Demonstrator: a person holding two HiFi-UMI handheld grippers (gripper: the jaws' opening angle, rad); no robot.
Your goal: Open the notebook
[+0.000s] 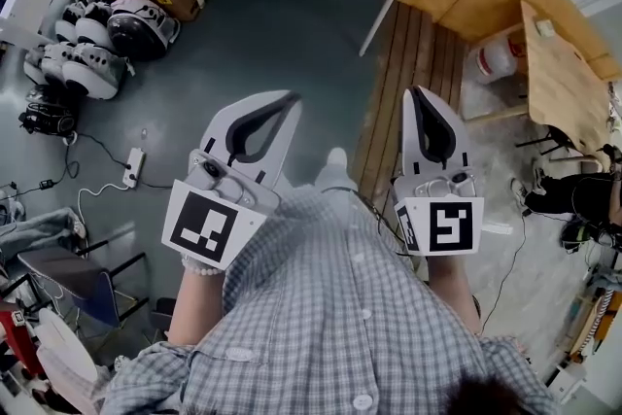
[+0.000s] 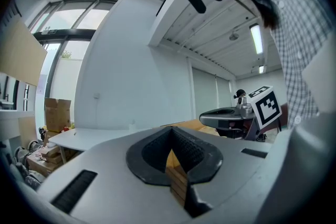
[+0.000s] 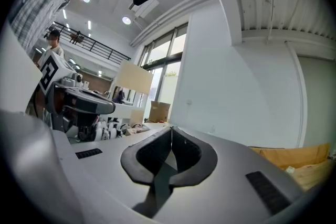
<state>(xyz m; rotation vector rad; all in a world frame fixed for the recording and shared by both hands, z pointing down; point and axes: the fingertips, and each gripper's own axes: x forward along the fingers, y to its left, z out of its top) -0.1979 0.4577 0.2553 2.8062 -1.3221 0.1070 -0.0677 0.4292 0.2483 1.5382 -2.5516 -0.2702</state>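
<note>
The left gripper (image 1: 288, 100) and right gripper (image 1: 416, 95) are both closed and empty, held over the floor (image 1: 292, 34). No notebook shows in any view, so opening it appears not yet begun.

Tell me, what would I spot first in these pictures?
Two big grey tongs, the left tongs and the right tongs, poke out side by side over the grey floor, both shut and empty. A person in a checked shirt holds them. In the head view's top left corner lies a heap of white-and-black things that look like helmets.
</note>
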